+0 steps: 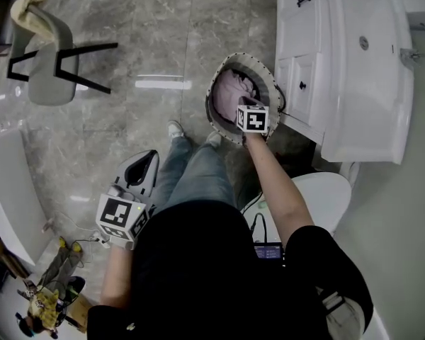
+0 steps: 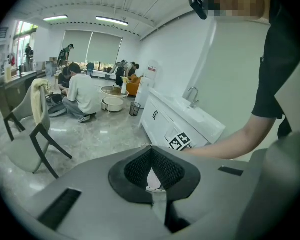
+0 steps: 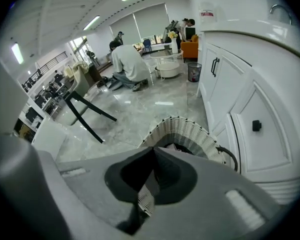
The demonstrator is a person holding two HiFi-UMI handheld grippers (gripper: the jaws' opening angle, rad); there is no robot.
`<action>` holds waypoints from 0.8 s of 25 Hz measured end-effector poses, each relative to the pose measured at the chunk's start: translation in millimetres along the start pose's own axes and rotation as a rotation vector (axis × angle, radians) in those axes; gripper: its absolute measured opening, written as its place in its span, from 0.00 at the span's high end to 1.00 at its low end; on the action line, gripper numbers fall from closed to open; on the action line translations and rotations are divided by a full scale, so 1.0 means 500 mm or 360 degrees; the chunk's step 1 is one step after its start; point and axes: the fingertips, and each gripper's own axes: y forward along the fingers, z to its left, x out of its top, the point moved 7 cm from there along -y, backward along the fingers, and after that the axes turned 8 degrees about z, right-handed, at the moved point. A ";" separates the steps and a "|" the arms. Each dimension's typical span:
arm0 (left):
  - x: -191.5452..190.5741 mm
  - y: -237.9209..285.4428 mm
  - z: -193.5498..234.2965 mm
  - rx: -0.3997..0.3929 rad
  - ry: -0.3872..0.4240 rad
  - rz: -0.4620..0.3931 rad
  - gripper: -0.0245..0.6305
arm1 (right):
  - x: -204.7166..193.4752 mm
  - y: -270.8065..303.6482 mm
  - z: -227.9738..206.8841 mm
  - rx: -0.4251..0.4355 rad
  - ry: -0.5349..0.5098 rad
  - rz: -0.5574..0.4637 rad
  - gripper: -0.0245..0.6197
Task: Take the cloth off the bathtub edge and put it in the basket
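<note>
The round woven basket (image 1: 214,98) stands on the floor beside the white cabinet, and the pink cloth (image 1: 234,87) lies bunched inside it. My right gripper (image 1: 249,109) hangs over the basket's near rim, pointing steeply down. Its jaws are shut with nothing between them. In the right gripper view the basket's (image 3: 186,132) pale wicker wall shows just beyond the closed tips of the right gripper (image 3: 152,151). My left gripper (image 1: 143,166) is held low at the left over the bare floor, away from the basket, also shut and empty. In its own view the left gripper (image 2: 151,151) faces across the room.
A white vanity cabinet (image 1: 306,69) with a sink (image 1: 372,44) stands right of the basket, and a toilet (image 1: 329,190) is nearer me. A grey chair (image 1: 48,66) draped with a yellowish cloth is at far left. A white tub rim (image 1: 7,190) runs along the left edge. People crouch in the background (image 2: 82,94).
</note>
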 end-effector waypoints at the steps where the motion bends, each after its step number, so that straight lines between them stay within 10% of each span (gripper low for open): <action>1: 0.007 -0.003 -0.001 0.0005 -0.0011 -0.0016 0.94 | 0.005 -0.019 0.005 0.0014 -0.0006 -0.0018 0.97; 20: 0.123 -0.047 -0.023 -0.0057 0.0025 -0.0260 0.94 | 0.100 -0.427 0.110 0.0190 -0.0126 -0.0464 0.97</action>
